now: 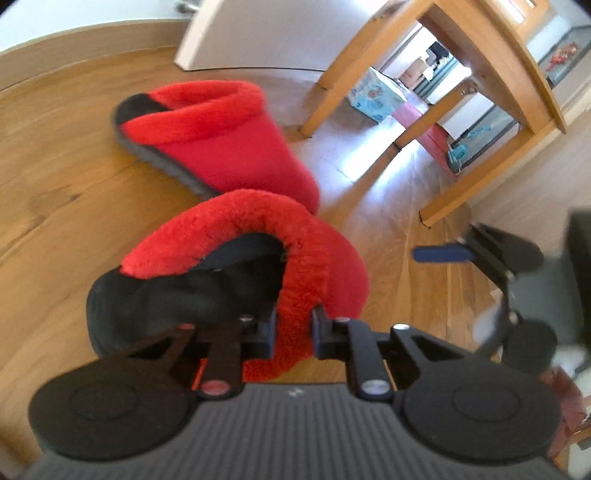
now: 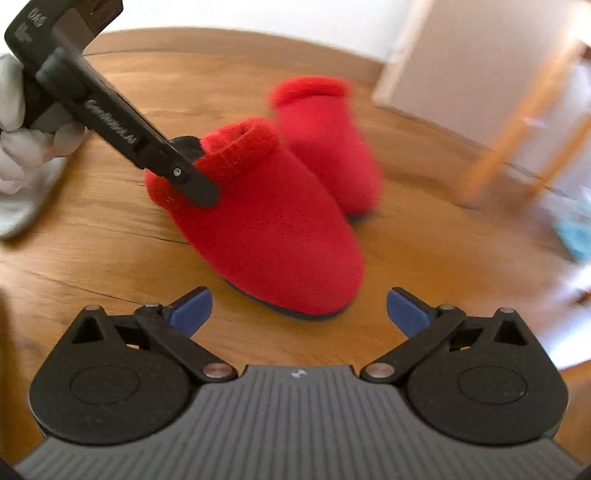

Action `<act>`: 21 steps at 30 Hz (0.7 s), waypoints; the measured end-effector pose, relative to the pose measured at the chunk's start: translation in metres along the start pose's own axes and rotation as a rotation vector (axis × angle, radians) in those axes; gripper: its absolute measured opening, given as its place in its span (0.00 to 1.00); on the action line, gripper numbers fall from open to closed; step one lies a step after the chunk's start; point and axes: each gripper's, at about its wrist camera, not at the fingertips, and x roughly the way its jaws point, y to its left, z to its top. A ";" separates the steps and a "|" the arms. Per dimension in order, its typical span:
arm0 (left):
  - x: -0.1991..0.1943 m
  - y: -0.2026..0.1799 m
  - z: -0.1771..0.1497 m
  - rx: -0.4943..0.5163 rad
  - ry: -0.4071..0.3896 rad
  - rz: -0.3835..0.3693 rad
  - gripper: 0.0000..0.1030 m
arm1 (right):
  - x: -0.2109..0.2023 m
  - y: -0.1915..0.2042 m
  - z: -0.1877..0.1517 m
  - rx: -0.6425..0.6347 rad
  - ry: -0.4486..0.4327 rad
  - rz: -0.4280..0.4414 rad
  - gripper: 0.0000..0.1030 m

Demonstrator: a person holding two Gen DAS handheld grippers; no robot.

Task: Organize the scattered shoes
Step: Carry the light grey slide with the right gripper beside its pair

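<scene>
Two red fleece slippers with black insoles and grey soles lie on the wooden floor. In the left wrist view my left gripper (image 1: pixel 293 328) is shut on the fuzzy collar of the near slipper (image 1: pixel 325 258); the far slipper (image 1: pixel 229 147) lies just beyond it, toe close to the held one. The right wrist view shows the near slipper (image 2: pixel 273 229) from the toe side, with the left gripper (image 2: pixel 199 188) clamped at its collar and the far slipper (image 2: pixel 325 147) behind. My right gripper (image 2: pixel 299 310) is open, just short of the near slipper's toe, holding nothing.
A wooden table's legs (image 1: pixel 332 81) stand to the right of the slippers, with boxes (image 1: pixel 376 94) under and beyond it. A white door (image 1: pixel 236 33) and wall run behind. A gloved hand (image 2: pixel 26 122) holds the left gripper. Bare floor lies to the left.
</scene>
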 end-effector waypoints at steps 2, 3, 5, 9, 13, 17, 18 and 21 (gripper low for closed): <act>-0.012 0.015 0.000 -0.026 0.005 0.019 0.22 | 0.011 0.004 0.024 -0.090 0.017 0.088 0.99; -0.018 0.021 0.000 -0.038 0.005 0.042 0.32 | 0.016 0.009 0.034 -0.138 0.019 0.109 0.99; -0.034 0.021 0.000 -0.036 -0.036 0.108 0.46 | 0.029 0.019 0.052 -0.203 0.025 0.140 0.99; -0.078 0.014 -0.013 -0.063 -0.141 0.148 0.75 | 0.060 0.031 0.076 -0.285 0.104 0.227 0.99; -0.124 0.006 -0.037 -0.083 -0.196 0.172 0.79 | 0.081 0.041 0.090 -0.368 0.155 0.238 0.99; -0.156 -0.002 -0.074 -0.048 -0.182 0.301 0.81 | 0.087 0.045 0.094 -0.364 0.139 0.233 0.99; -0.161 -0.001 -0.081 -0.061 -0.180 0.327 0.81 | 0.085 0.046 0.092 -0.353 0.126 0.224 0.99; -0.171 0.002 -0.093 -0.109 -0.175 0.388 0.81 | 0.081 0.055 0.090 -0.330 0.098 0.210 0.93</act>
